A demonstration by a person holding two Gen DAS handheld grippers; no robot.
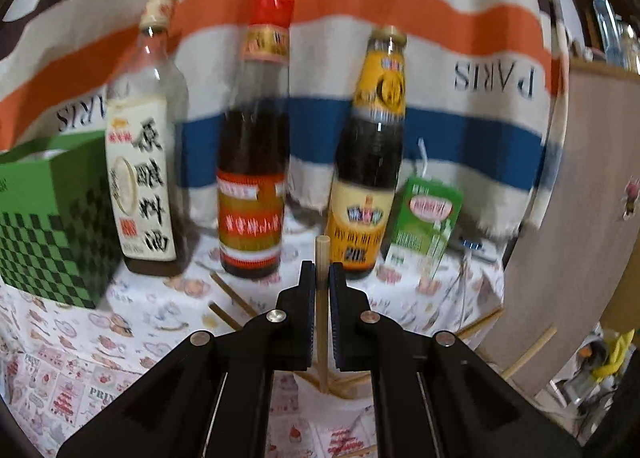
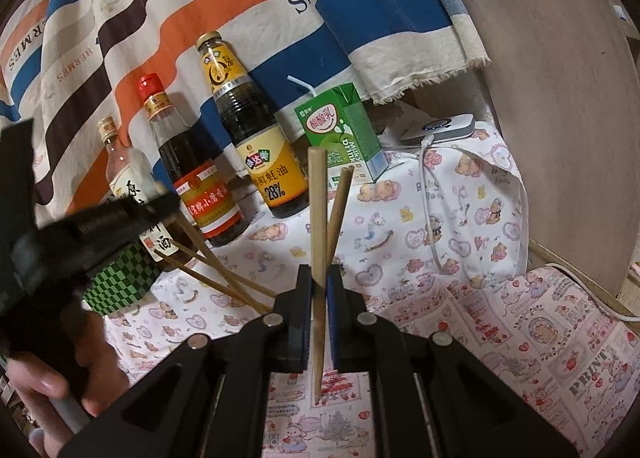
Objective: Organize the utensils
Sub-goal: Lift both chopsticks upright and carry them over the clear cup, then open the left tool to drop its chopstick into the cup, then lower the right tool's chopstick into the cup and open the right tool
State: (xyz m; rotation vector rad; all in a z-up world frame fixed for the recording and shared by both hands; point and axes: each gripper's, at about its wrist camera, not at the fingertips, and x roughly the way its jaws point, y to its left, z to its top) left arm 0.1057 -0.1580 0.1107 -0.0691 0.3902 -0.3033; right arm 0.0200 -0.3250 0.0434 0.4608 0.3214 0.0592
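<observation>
My left gripper [image 1: 321, 278] is shut on a wooden chopstick [image 1: 321, 298] that stands upright between its jaws, above the patterned tablecloth. My right gripper [image 2: 319, 282] is shut on another wooden chopstick [image 2: 317, 218], also upright, tip down. In the right wrist view the left gripper [image 2: 160, 200] shows at the left, gripping its chopstick [image 2: 200, 246], with a hand below it. Several more chopsticks [image 2: 224, 282] fan out from a low point behind my right jaws; one [image 2: 340, 206] leans up just right of the held one. Their holder is hidden.
Three sauce bottles stand in a row at the back: clear one [image 1: 144, 162], red-capped one [image 1: 256, 162], yellow-labelled one [image 1: 368, 162]. A green checked box [image 1: 52, 218] is at the left, a green drink carton [image 2: 344, 134] and a white device with cable [image 2: 440, 128] at the right. A striped cloth hangs behind.
</observation>
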